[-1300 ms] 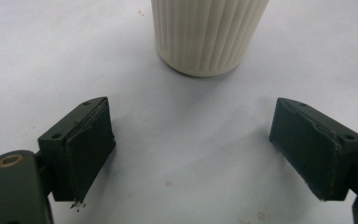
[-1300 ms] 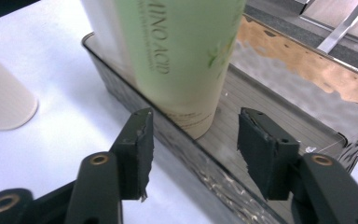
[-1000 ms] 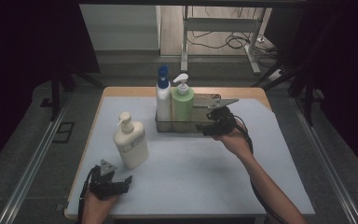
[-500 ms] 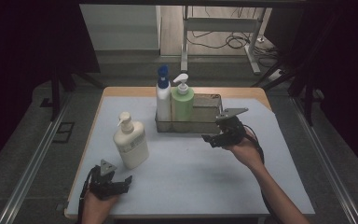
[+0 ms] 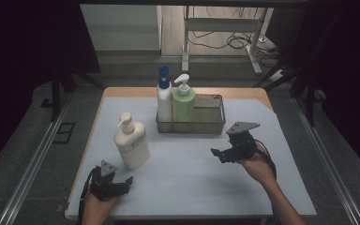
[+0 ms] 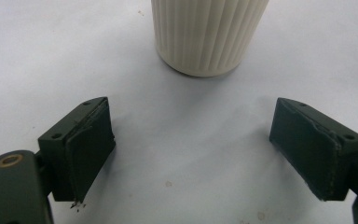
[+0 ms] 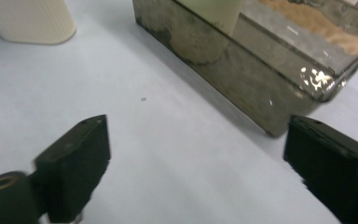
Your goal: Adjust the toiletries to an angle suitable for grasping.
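Note:
A dark mesh basket (image 5: 211, 117) stands at the back of the table. Its left end holds a white bottle with a blue cap (image 5: 163, 96) and a green pump bottle (image 5: 183, 102). A cream pump bottle (image 5: 131, 143) stands alone, front left. My right gripper (image 5: 218, 153) hovers in front of the basket's right end. Its jaws have just been opening and nothing lies between them. In the right gripper view my right gripper (image 7: 200, 172) faces the basket (image 7: 261, 74). My left gripper (image 5: 124, 183) rests open near the front edge. In its own view my left gripper (image 6: 205, 154) points at the cream bottle's ribbed base (image 6: 207, 32).
A pale sheet covers the table (image 5: 192, 187), with bare room between the two hands. The basket's right half holds nothing that I can see. Dark floor and metal rails (image 5: 33, 164) flank the table.
The right gripper has drawn back from the basket's right end toward the near side of the table, sinking a little, and its jaws stand wider. The left gripper has stayed put.

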Motion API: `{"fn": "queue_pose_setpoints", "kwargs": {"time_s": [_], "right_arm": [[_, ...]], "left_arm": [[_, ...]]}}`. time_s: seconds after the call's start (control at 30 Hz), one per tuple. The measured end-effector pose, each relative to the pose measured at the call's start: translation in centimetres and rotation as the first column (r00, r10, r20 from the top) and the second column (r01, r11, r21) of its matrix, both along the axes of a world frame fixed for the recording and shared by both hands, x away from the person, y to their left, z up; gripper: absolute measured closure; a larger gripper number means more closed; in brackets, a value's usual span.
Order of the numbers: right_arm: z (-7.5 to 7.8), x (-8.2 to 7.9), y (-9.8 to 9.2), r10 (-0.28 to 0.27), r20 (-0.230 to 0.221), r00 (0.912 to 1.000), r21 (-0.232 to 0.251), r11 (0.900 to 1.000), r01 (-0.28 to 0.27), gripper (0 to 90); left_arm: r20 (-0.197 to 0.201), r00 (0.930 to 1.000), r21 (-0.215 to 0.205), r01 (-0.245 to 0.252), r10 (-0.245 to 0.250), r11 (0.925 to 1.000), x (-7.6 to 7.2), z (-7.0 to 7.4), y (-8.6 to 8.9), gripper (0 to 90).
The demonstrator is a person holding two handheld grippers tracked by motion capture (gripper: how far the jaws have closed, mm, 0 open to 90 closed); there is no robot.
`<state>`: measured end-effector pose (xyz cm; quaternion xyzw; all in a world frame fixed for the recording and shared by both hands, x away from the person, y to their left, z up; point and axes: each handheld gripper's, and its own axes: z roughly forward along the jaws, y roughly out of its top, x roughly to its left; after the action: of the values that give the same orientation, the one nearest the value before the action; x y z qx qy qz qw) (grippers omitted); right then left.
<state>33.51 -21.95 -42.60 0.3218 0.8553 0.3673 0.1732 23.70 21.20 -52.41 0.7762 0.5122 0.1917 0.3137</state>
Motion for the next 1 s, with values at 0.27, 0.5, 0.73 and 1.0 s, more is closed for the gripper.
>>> {"fn": "queue_pose_setpoints", "kwargs": {"time_s": [0.27, 0.5, 0.73, 1.0], "right_arm": [[-1.8, -1.5, -1.3, -0.022, -0.012, 0.9997, 0.013, 1.0, 0.022, 0.0], [-3.8, -2.3, -2.2, -0.041, -0.034, 0.9986, 0.008, 0.999, 0.042, 0.0], [-5.7, -3.1, -2.8, -0.053, -0.057, 0.997, -0.006, 0.999, 0.052, 0.0], [-8.4, -3.5, -3.3, -0.065, -0.094, 0.9935, -0.031, 0.998, 0.063, 0.0]], "left_arm": [[-0.002, 1.0, -0.002, -0.001, 0.001, 1.0, 0.0, 0.0, 0.0, 13.1], [-0.001, 1.0, -0.002, -0.001, 0.001, 1.0, 0.0, 0.0, 0.0, 13.3], [-0.001, 1.0, -0.005, -0.002, 0.002, 1.0, 0.0, 0.1, 0.0, 14.0], [0.017, 0.9999, -0.009, -0.002, 0.002, 1.0, -0.1, 0.2, 0.2, 21.0]]}}
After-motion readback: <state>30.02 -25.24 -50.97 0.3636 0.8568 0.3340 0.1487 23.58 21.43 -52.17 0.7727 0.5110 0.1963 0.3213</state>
